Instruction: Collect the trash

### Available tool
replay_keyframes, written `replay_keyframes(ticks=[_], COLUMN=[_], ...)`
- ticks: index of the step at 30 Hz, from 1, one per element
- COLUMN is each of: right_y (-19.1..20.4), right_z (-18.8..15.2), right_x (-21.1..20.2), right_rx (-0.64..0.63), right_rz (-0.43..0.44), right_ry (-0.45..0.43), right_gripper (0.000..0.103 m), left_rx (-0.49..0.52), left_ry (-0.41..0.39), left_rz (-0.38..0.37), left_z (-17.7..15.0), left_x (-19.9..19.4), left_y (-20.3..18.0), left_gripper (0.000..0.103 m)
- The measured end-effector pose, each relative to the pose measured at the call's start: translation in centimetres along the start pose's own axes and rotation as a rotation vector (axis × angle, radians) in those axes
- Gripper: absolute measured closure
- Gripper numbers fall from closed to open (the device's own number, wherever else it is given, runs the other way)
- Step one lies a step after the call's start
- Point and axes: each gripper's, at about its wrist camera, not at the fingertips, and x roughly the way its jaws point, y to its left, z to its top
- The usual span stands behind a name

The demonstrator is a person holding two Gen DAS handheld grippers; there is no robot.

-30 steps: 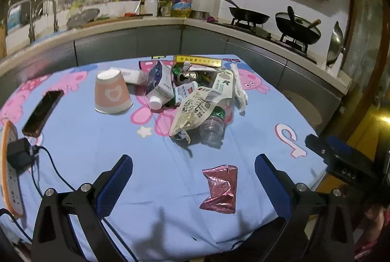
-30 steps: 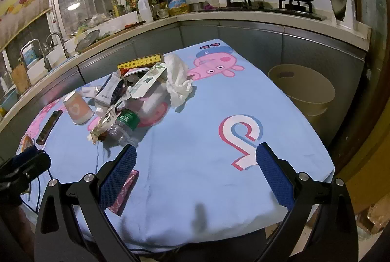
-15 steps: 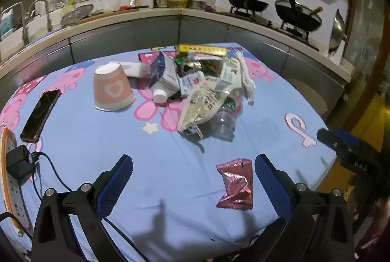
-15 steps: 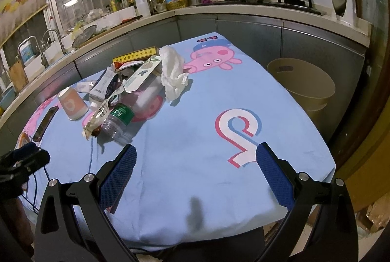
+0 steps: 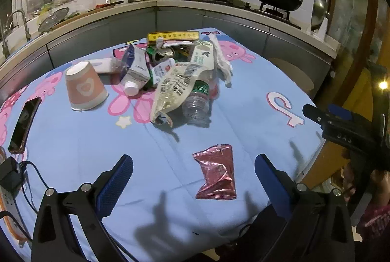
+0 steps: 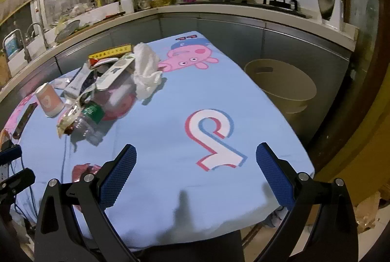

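Writing on the cream snack bag [image 5: 176, 89] is too blurred to read. Left gripper [image 5: 193, 173] and right gripper [image 6: 196, 168] gape wide, empty; a red foil wrapper [image 5: 216, 171] lies lower centre.

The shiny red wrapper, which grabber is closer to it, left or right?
Left. The left gripper hangs open just above the red wrapper, which lies between its fingers. The right gripper hovers farther right, with the wrapper off past its left finger.

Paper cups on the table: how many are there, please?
1. A pink paper cup stands upside down left of the trash pile, near the phone. Another could be hidden under the pile.
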Motion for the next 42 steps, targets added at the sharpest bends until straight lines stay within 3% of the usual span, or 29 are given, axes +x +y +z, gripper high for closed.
replay_keyframes(ticks=[16,23,25,27,30,31,33,34,35,37,42], right_y=[-1.3,-2.0,-1.6,-1.3,-1.1,-1.1,-0.9,-0.7,-0.4,0.4,3.4], right_z=[-0.5,-1.0,-1.0,-0.9,-0.9,-0.9,-0.9,-0.8,-0.6,-0.2,2.1], right_x=[0.9,1.2,1.2,1.2,1.9,2.2,3.0,3.4,3.8,4.4,6.3], right_rx=[0.023,0.062,0.053,0.034,0.040,0.051,0.066,0.069,0.072,0.073,0.057], right_rz=[-0.006,0.097,0.118,0.135,0.177,0.198,0.243,0.268,0.300,0.358,0.496], right_ry=[0.020,0.022,0.020,0.016,0.039,0.050,0.076,0.091,0.104,0.118,0.142], right_gripper=[0.006,0.006,0.010,0.030,0.047,0.049,0.050,0.050,0.050,0.050,0.050], left_rx=[0.029,0.016,0.014,0.015,0.028,0.029,0.030,0.042,0.056,0.058,-0.023], left_ry=[0.040,0.093,0.119,0.152,0.197,0.212,0.242,0.223,0.227,0.229,0.173], left_rz=[-0.042,-0.091,-0.101,-0.109,-0.106,-0.103,-0.100,-0.092,-0.095,-0.107,-0.114], left_z=[0.0,0.0,-0.1,-0.3,-0.8,-1.0,-1.4,-1.4,-1.4,-1.2,0.2], left_x=[1.2,3.0,3.8,4.7,6.2,6.8,7.9,7.8,7.9,8.0,6.5], left_y=[-1.7,-1.8,-1.8,-1.9,-2.0,-2.0,-2.0,-2.1,-2.3,-2.1,0.9], left_gripper=[0.003,0.015,0.019,0.028,0.036,0.036,0.048,0.051,0.070,0.081,0.085])
